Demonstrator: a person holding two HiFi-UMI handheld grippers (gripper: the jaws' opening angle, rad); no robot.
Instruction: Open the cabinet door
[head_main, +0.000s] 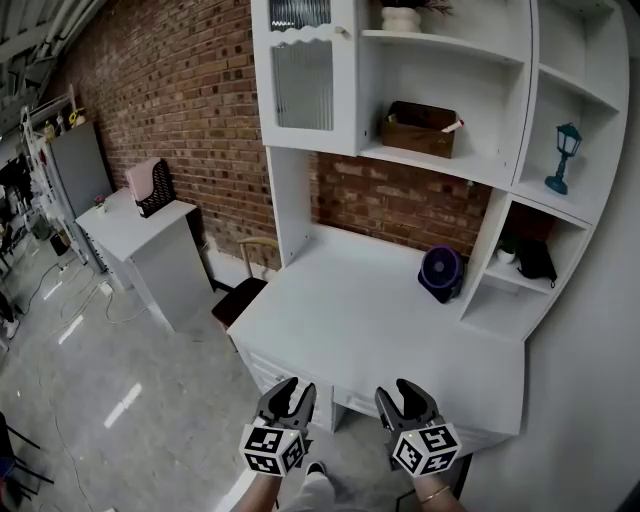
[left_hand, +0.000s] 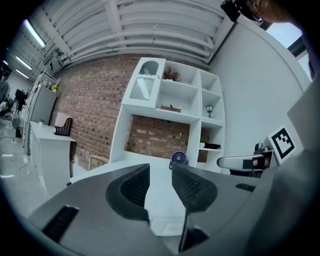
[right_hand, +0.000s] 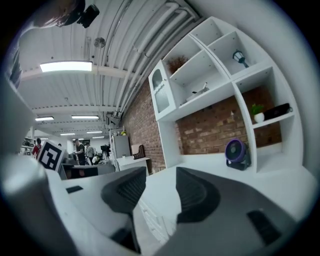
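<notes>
I hold my left gripper (head_main: 293, 390) and my right gripper (head_main: 397, 392) side by side, not touching, just in front of the near edge of the white table (head_main: 340, 320), at 6 o'clock in the head view. The left one's 2 fingers (left_hand: 135, 187) are spread with nothing between them; only the table top shows through the gap. The right one's 2 fingers (right_hand: 192, 192) are also spread and pinch nothing.

The cabinet door (head_main: 303, 85), white with a ribbed glass pane, sits closed in the upper left of the shelf unit, at 12 o'clock from my left gripper and well apart from both grippers. A brown box (head_main: 420, 128) rests on the shelf at 3 o'clock from the door. A purple fan (head_main: 440, 272) stands on the table at 1 o'clock from my right gripper, near the brick wall (head_main: 400, 205).
</notes>
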